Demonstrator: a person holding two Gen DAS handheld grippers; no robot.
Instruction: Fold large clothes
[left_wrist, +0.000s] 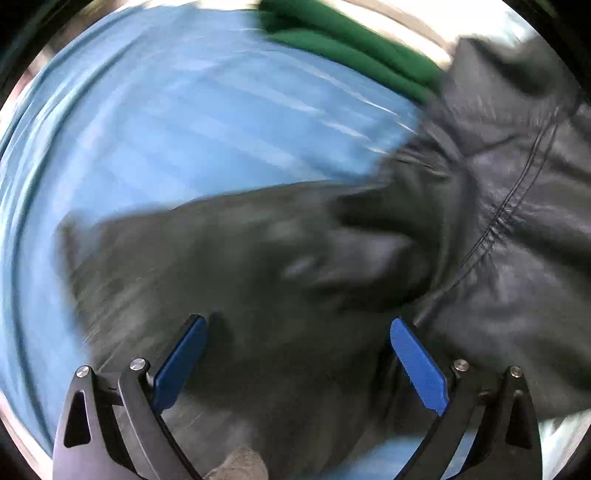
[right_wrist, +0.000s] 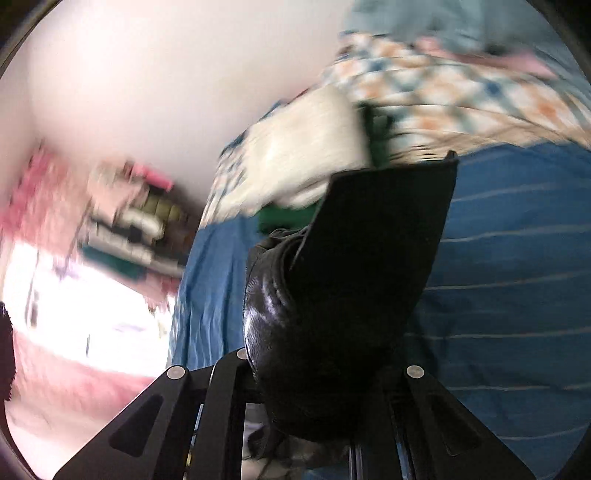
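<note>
Your left gripper (left_wrist: 298, 354) is spread wide: two blue pads (left_wrist: 181, 363), one lower left and one lower right of the left wrist view, nothing between them. Both hover over one black jacket (left_wrist: 498, 229), which fills the centre and right of that frame. Material looks like leather: smooth, slight sheen, wrinkled, one stitched seam (left_wrist: 506, 210) running diagonally at right with puckers along it. A blurred sleeve-like flap of it reaches toward centre left.

The jacket lies on one blue sheet (left_wrist: 166, 140), thin pale stripes, soft folds curving along the left edge. One green garment (left_wrist: 343, 44), matte and folded, sits at top centre, just beside the jacket's upper edge. A small grey bit at bottom centre is too blurred to identify.

Your right gripper (right_wrist: 325, 398) is clamped on the jacket (right_wrist: 351, 288): a glossy, grained bunch of leather rises from between the black arms at bottom centre of the right wrist view, and a flat dark panel with a straight top edge stands up to centre right. Pads are hidden by the leather.

Behind it in that view: the sheet (right_wrist: 517, 258) at right and lower centre, one cream folded cloth (right_wrist: 306, 155) at centre, a strip of the green garment (right_wrist: 284, 218) under it, one checked fabric (right_wrist: 443, 88) in orange, blue and white at upper right. Left side is motion blur: white wall, pink clutter, not readable.
</note>
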